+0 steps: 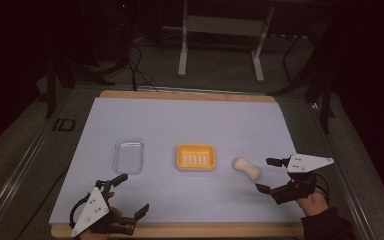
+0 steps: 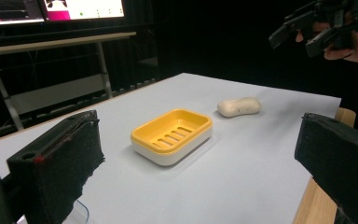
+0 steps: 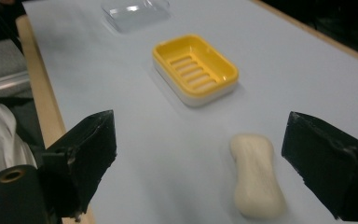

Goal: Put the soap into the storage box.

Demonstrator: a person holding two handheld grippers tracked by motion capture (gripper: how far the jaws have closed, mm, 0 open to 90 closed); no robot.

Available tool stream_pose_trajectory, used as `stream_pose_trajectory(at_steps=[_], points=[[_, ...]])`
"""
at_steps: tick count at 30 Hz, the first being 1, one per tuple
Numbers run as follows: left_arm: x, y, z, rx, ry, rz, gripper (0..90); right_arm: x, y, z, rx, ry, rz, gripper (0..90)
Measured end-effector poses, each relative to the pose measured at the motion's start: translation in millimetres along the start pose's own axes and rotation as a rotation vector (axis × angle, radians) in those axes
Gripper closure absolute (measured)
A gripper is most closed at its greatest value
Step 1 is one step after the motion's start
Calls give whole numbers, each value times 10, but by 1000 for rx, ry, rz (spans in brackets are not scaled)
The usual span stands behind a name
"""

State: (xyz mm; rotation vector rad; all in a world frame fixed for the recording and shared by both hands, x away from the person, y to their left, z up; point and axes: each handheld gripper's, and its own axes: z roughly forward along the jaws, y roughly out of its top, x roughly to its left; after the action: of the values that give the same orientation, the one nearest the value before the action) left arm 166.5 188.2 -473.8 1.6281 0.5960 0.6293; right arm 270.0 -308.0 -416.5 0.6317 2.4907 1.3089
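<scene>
A cream soap bar (image 1: 246, 168) lies on the white sheet, right of a yellow soap dish (image 1: 196, 157) that has a slotted floor and holds nothing. My right gripper (image 1: 265, 175) is open just right of the soap, jaws pointing at it. In the right gripper view the soap (image 3: 256, 175) lies between and slightly ahead of the wide-apart jaws, nearer the right one, untouched, with the dish (image 3: 196, 69) beyond. My left gripper (image 1: 132, 194) is open near the front left edge. Its view faces the dish (image 2: 172, 135), the soap (image 2: 239, 106) and the other gripper (image 2: 317, 28).
A clear plastic lid or tray (image 1: 129, 155) lies left of the dish, also at the top of the right gripper view (image 3: 135, 11). The white sheet (image 1: 190, 120) covers a wooden board with edges at front (image 1: 180, 230) and back. Table legs stand beyond in the dark.
</scene>
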Motion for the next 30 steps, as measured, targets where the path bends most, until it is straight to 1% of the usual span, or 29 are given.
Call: stream_pose_trajectory(at_steps=[1,5,6,8,9,11,12,13,15,16,17,18,20,23,25,28,30], points=[[-5,-1,3,0,-2,-2,9,-13,9,3,21,12,5,98],[-10,-3,2,3,-4,0,9,-48,30,3,65,10,2,98],[-10,-2,1,1,-3,1,9,-58,36,4,75,16,5,98],[-14,-4,3,7,-2,3,9,-63,52,3,97,11,-2,98],[-15,-5,3,9,-3,5,9,-72,59,7,108,20,0,98],[-20,-8,5,9,-1,5,9,-79,73,15,131,12,-4,98],[-20,-9,5,10,0,7,9,-85,79,22,147,18,-1,98],[-22,-10,5,13,2,7,9,-87,83,27,161,10,-3,98],[-27,-13,10,20,3,8,9,-101,89,44,193,12,-4,98],[-27,-13,10,20,3,8,9,-101,89,44,193,12,-4,98],[-32,-15,18,26,1,14,9,-110,92,55,215,11,2,97],[-36,-15,21,24,0,13,9,-116,92,81,259,5,-6,98],[-37,-15,25,26,-2,14,9,-119,93,105,303,8,-9,97],[-33,-18,31,31,-4,13,9,-125,95,140,356,15,-11,97],[-33,-17,30,32,-6,13,9,-144,97,156,384,37,-8,97],[-36,-17,29,34,-4,16,9,-155,93,191,432,50,-19,98],[-38,-16,33,33,-6,15,9,-149,88,217,467,48,-32,98]])
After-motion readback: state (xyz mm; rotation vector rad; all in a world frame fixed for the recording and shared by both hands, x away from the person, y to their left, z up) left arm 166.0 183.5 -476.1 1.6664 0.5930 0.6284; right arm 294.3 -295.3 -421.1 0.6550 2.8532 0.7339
